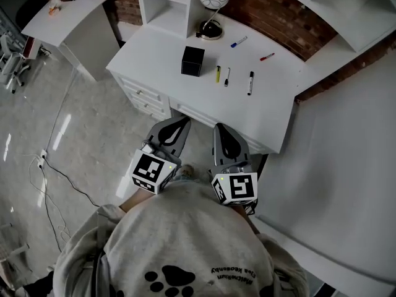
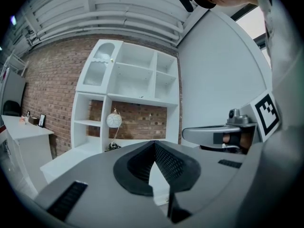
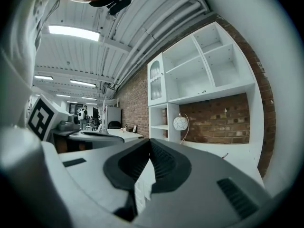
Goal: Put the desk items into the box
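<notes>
- Both claws hang low at the desk's (image 1: 272, 113) front edge, side by side and well apart from everything on top of it.
- The left claw (image 1: 176, 127) has its jaws pressed together and is gripping nothing.
- It's the same for the right claw (image 1: 225, 132): jaws together and empty.
- The black box (image 1: 192, 60) sits mid-desk, towards the left.
- Just right of the box there's a row of three: a yellow marker (image 1: 218, 73), a slim pen (image 1: 228, 77) and a black marker (image 1: 250, 83).
- Farther back lie a blue pen (image 1: 239, 41) and, off to the right, a red pen (image 1: 266, 57).
- A lamp (image 1: 211, 8) stands behind the box, at the foot of the shelves (image 1: 162, 2).
- The desk's front edge and its drawers (image 1: 145, 99) lie between the claws and the items.
- Away to the left are a second desk (image 1: 62, 18) and a cable (image 1: 59, 177) trailing over the floor.
</notes>
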`<state>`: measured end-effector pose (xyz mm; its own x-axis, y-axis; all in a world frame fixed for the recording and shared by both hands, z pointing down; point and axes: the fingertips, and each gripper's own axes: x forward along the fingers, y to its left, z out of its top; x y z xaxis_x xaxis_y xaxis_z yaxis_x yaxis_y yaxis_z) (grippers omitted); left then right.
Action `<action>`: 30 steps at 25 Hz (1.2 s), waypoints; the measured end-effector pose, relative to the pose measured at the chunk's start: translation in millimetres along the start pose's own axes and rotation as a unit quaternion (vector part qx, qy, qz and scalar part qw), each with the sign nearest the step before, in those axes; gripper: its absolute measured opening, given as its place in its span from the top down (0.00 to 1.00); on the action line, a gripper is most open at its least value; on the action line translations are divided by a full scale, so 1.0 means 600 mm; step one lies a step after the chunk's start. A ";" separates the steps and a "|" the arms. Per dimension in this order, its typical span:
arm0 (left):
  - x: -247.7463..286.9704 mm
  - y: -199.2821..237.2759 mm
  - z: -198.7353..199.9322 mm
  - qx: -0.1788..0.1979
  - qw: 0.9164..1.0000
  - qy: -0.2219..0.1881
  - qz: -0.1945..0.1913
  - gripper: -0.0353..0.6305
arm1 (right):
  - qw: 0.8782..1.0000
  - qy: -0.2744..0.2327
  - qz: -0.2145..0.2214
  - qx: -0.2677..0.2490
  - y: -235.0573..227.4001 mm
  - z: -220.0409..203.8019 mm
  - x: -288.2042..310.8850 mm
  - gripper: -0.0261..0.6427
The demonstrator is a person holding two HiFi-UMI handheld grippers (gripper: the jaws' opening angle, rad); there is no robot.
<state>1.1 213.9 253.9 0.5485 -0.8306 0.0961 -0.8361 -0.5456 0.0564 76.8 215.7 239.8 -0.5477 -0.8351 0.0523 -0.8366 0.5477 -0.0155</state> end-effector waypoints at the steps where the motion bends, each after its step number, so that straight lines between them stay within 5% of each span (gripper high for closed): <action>1: 0.005 0.002 -0.002 -0.003 1.000 0.003 0.003 0.94 | 1.000 0.001 0.001 -0.002 -0.006 -0.002 0.005 0.94; 12: 0.045 0.044 -0.002 -0.010 1.000 0.009 0.023 0.94 | 1.000 0.010 0.020 0.007 -0.020 -0.012 0.060 0.94; 30: 0.225 0.180 0.006 -0.008 0.999 0.022 -0.028 0.94 | 1.000 0.025 -0.015 0.001 -0.112 -0.017 0.250 0.94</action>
<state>-15.2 42.2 269.6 0.5940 -0.7930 0.1350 -0.8042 -0.5892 0.0779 50.8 54.1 259.2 -0.5205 -0.8476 0.1033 -0.8529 0.5219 -0.0153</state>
